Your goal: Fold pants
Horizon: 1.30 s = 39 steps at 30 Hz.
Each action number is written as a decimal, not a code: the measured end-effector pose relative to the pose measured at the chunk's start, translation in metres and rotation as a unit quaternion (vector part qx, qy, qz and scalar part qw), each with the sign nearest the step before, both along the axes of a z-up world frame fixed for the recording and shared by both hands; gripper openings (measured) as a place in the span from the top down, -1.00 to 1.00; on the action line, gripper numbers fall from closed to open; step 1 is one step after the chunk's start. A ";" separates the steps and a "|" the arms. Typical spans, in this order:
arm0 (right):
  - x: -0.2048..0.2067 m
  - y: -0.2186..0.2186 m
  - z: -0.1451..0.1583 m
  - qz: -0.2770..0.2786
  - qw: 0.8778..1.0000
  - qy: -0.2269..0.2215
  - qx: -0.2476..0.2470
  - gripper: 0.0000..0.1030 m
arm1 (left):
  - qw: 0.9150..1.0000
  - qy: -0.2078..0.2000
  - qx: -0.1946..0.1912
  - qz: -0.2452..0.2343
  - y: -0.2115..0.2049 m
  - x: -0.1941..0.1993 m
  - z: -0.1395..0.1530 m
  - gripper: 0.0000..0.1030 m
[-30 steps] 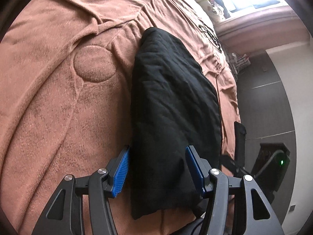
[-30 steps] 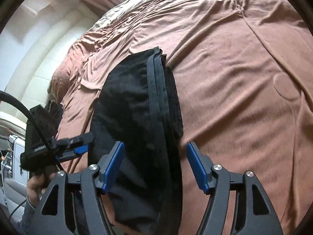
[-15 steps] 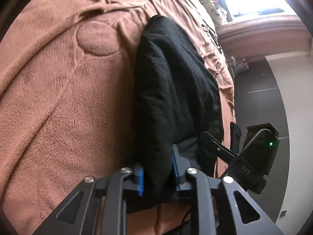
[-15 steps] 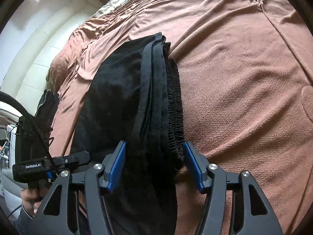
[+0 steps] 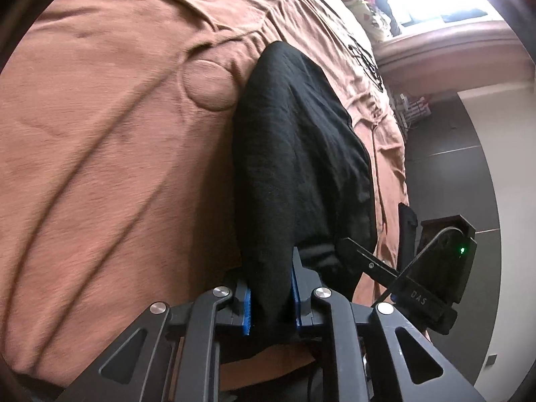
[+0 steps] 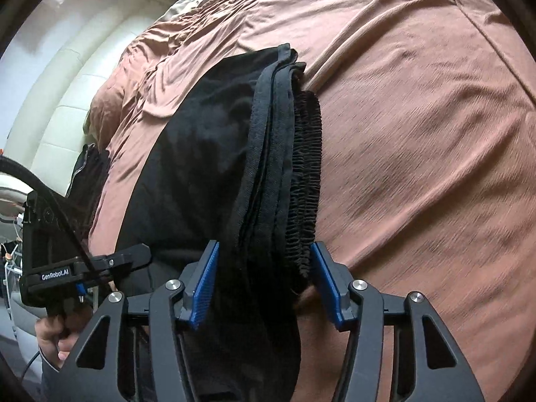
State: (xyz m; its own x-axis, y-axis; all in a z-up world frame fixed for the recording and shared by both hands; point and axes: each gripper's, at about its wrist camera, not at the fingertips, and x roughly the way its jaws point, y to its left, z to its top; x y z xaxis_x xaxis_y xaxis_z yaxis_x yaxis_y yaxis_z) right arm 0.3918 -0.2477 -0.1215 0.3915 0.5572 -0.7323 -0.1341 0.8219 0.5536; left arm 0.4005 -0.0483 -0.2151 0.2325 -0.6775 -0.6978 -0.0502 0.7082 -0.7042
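The black pants (image 5: 294, 154) lie folded in a thick stack on the brown bedspread (image 5: 100, 167). My left gripper (image 5: 270, 296) is shut on the near folded edge of the pants. In the right wrist view the pants (image 6: 201, 167) show their layered hems and the elastic waistband (image 6: 306, 174) at the right side of the stack. My right gripper (image 6: 264, 281) is open, with its jaws on either side of the stack's near end. The left gripper also shows in the right wrist view (image 6: 110, 261), and the right gripper in the left wrist view (image 5: 368, 261).
The bedspread (image 6: 418, 134) covers the whole bed, with a round raised mark (image 5: 207, 83) left of the pants. A padded white headboard (image 6: 67, 100) stands at the left of the right wrist view. A bright window and a dark floor (image 5: 445, 167) lie beyond the bed.
My left gripper has closed on the near edge of the pants. My right gripper has moved forward, so its open jaws now straddle the stack's end.
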 end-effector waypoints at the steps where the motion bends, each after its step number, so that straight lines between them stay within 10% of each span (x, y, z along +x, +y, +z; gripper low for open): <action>1: -0.002 0.003 0.000 0.000 1.000 0.002 0.003 -0.01 | 1.000 0.001 0.002 -0.001 0.002 0.001 0.001 0.65; 12: -0.017 0.023 -0.009 -0.001 0.999 0.014 0.038 -0.01 | 0.999 0.013 0.030 -0.008 0.020 -0.003 0.005 0.62; 19: -0.013 0.010 -0.006 -0.015 0.998 0.000 0.062 -0.20 | 0.999 0.006 0.042 -0.012 0.019 0.011 0.008 0.00; 39: 0.056 0.008 -0.035 -0.011 0.992 0.010 0.124 -0.36 | 1.000 -0.004 -0.019 0.012 0.027 0.085 -0.013 -0.01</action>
State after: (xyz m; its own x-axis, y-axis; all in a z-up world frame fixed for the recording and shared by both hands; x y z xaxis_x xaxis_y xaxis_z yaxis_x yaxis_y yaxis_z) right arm 0.4482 -0.2401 -0.1561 0.3918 0.7127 -0.5818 -0.1049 0.6629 0.7414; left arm 0.4854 -0.0216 -0.2277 0.2535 -0.6977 -0.6700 -0.0611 0.6797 -0.7309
